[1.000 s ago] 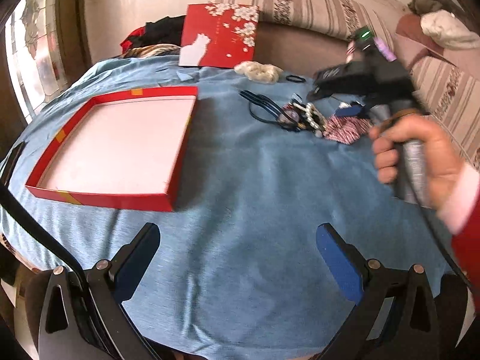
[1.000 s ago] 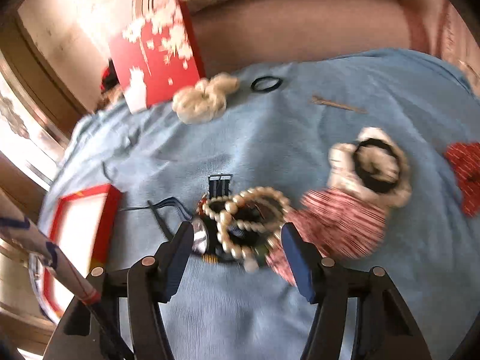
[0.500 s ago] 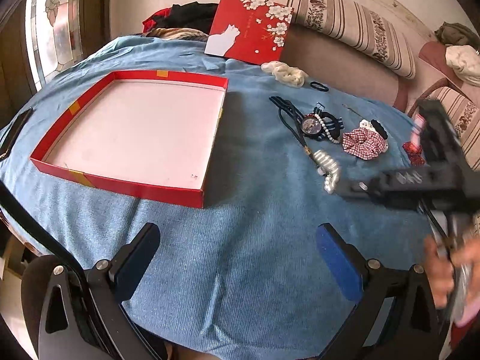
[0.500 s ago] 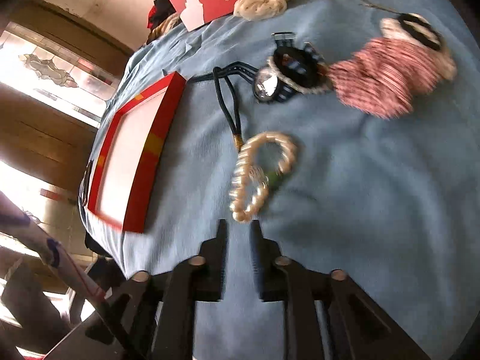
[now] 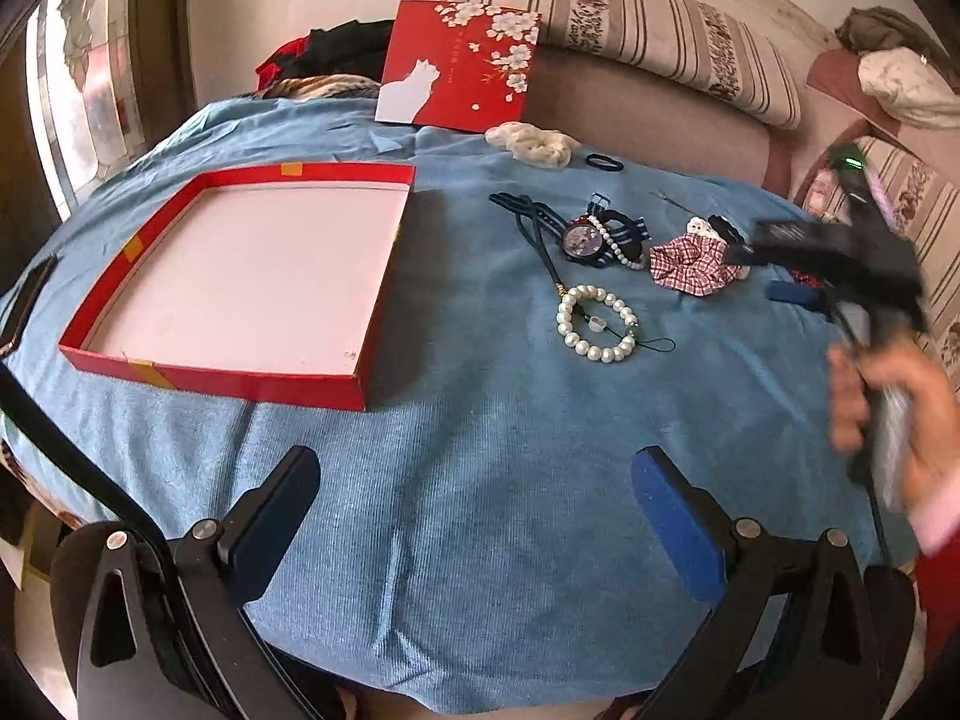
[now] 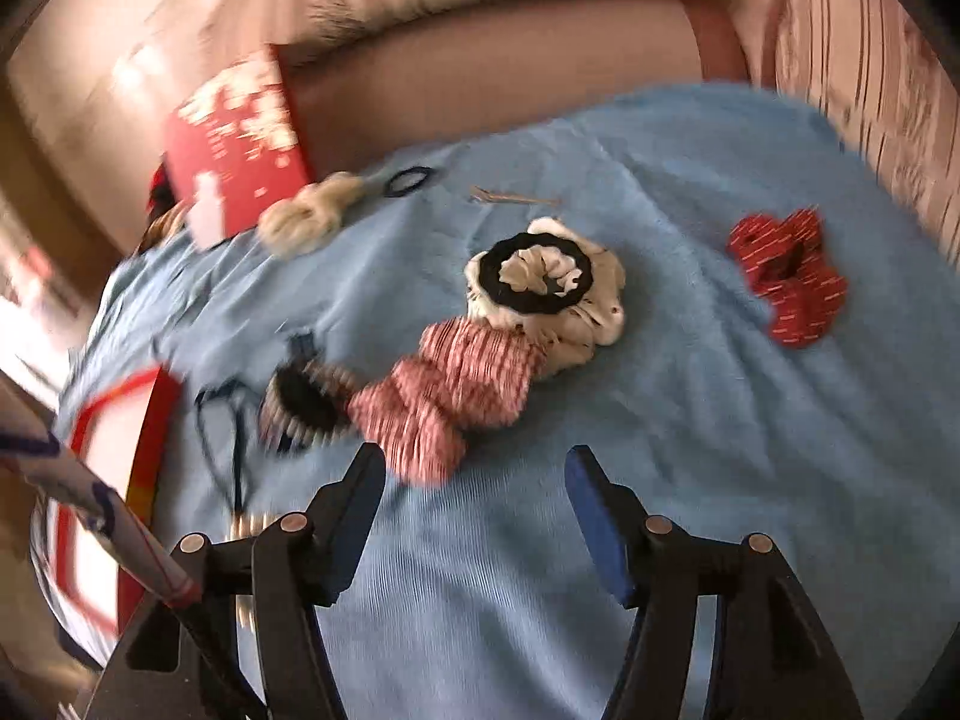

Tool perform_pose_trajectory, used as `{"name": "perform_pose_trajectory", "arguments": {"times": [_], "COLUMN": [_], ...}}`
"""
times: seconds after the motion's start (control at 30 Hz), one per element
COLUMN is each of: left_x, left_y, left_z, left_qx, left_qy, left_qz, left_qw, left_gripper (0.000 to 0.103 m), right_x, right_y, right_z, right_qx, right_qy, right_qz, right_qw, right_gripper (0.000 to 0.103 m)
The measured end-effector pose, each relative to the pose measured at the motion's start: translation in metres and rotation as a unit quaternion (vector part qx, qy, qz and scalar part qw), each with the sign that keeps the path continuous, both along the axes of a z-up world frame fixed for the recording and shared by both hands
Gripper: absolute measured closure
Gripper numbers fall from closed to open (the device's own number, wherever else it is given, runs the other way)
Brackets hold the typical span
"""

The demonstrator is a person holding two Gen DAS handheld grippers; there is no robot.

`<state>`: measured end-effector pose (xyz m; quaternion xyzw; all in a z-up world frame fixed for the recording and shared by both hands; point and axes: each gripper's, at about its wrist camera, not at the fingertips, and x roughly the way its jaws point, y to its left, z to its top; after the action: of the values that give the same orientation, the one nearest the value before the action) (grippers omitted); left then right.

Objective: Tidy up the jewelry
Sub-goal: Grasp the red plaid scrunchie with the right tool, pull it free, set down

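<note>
Half a second earlier the white pearl-bead bracelet (image 5: 597,324) had lain just ahead of the nearly closed right gripper (image 6: 474,516); since then that gripper had swung toward the red-and-white checked fabric scrunchie (image 6: 444,402), and its jaws were opening with nothing but cloth between them. The scrunchie sat just beyond the fingertips, toward eleven o'clock, not touched.

Only the left wrist view showed the bracelet whole: round glossy beads in a loop with a thin dark cord, lying free on the ribbed blue cloth (image 5: 480,480), toward one o'clock from the left gripper (image 5: 477,498) and well apart from it. That gripper hung with its blue-padded jaws spread wide and empty. At eleven o'clock from the bracelet lay the dark round-faced wristwatch (image 5: 585,240) with a second bead string over its strap. At nine o'clock stood the shallow red cardboard box (image 5: 240,375) with its pale floor bare.

The right wrist view, blurred, alone showed a red scrunchie with white dashes (image 6: 786,282) at two o'clock and the black-rimmed white ruffled scrunchie (image 6: 546,288) touching the checked one. The left view alone showed the person's hand (image 5: 894,420) on the right gripper's handle.
</note>
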<state>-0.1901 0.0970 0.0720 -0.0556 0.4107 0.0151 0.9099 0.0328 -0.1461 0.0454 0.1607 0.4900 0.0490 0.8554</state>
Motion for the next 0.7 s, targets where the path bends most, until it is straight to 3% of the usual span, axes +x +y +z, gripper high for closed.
{"name": "perform_pose_trajectory", "arguments": {"times": [0.03,0.07,0.1,0.13,0.17,0.27,0.47,0.57,0.63,0.67,0.7], "left_x": [0.001,0.003,0.003,0.005,0.005,0.006,0.002,-0.004,-0.008,-0.01,-0.011], "left_y": [0.0,0.0,0.002,0.003,0.005,0.008,0.003,-0.002,-0.004,-0.005,-0.006], "left_z": [0.0,0.0,0.0,0.0,-0.001,-0.003,-0.004,-0.001,0.001,0.002,0.002], "left_qx": [0.003,0.005,0.006,0.006,0.005,0.003,-0.003,0.004,0.006,0.007,0.008], "left_qy": [0.0,0.0,0.0,0.0,0.001,0.003,0.01,0.005,0.003,0.002,0.002], "left_qz": [-0.001,0.0,0.001,0.004,0.006,0.01,-0.002,-0.006,-0.008,-0.008,-0.008], "left_qw": [1.0,1.0,1.0,1.0,1.0,0.9999,0.9999,1.0,0.9999,0.9999,0.9999], "left_gripper": [0.0,0.0,0.0,0.0,0.0,0.0,0.0,0.0,0.0,0.0,0.0], "right_x": [0.009,0.015,0.019,0.024,0.023,0.008,-0.052,-0.076,-0.086,-0.086,-0.083], "right_y": [-0.003,-0.004,-0.004,-0.005,-0.003,-0.008,-0.012,-0.011,-0.009,-0.008,-0.007], "right_z": [-0.006,-0.012,-0.018,-0.026,-0.028,-0.026,-0.019,-0.012,-0.006,-0.004,-0.001], "right_qx": [0.012,0.024,0.035,0.052,0.058,0.067,0.08,0.061,0.034,0.034,0.04], "right_qy": [0.017,0.031,0.04,0.056,0.062,0.066,0.078,0.066,0.046,0.037,0.028], "right_qz": [-0.009,-0.015,-0.018,-0.017,-0.017,-0.008,0.019,0.032,0.035,0.035,0.034], "right_qw": [1.0,0.999,0.998,0.997,0.996,0.996,0.994,0.995,0.998,0.998,0.998], "right_gripper": [0.038,0.05,0.074,0.087,0.092,0.095,0.095,0.095,0.085,0.064,0.051]}}
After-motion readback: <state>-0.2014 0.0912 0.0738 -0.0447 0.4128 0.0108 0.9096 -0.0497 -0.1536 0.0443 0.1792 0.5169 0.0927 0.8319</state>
